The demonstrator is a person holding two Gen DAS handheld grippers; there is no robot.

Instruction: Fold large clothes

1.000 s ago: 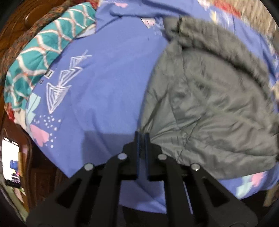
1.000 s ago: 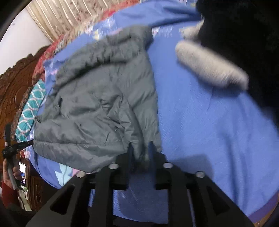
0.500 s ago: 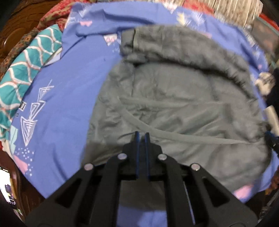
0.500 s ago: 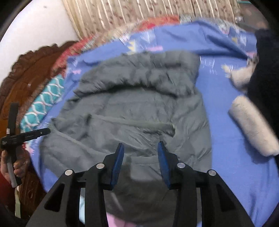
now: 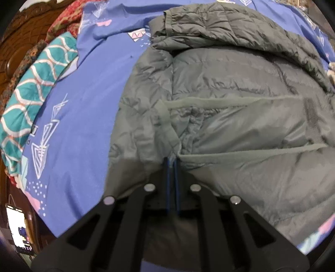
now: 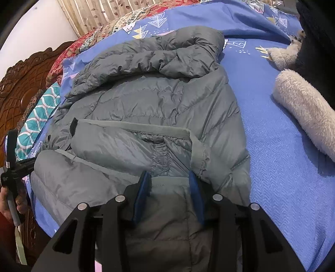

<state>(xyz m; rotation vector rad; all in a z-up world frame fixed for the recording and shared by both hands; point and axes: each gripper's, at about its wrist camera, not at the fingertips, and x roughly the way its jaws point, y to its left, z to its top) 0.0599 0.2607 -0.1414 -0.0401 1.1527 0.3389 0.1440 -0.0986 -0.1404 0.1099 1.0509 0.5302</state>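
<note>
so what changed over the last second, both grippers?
The right gripper opened and now straddles the grey jacket's hem. The jacket's bottom got folded up. The left gripper moved in from the bed edge over the jacket, still shut. The blue bedsheet and fleece roll stayed put.

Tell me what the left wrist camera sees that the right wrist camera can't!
Only the left wrist view shows the left tongs, shut on the grey puffy jacket's edge, and a lit phone screen low at the left.

Only the right wrist view shows the right tongs, open over the jacket, a fluffy cream roll, beige curtains, and a hand on the other tool's handle.

Both show the jacket, the blue bedsheet and the teal patterned cloth.
</note>
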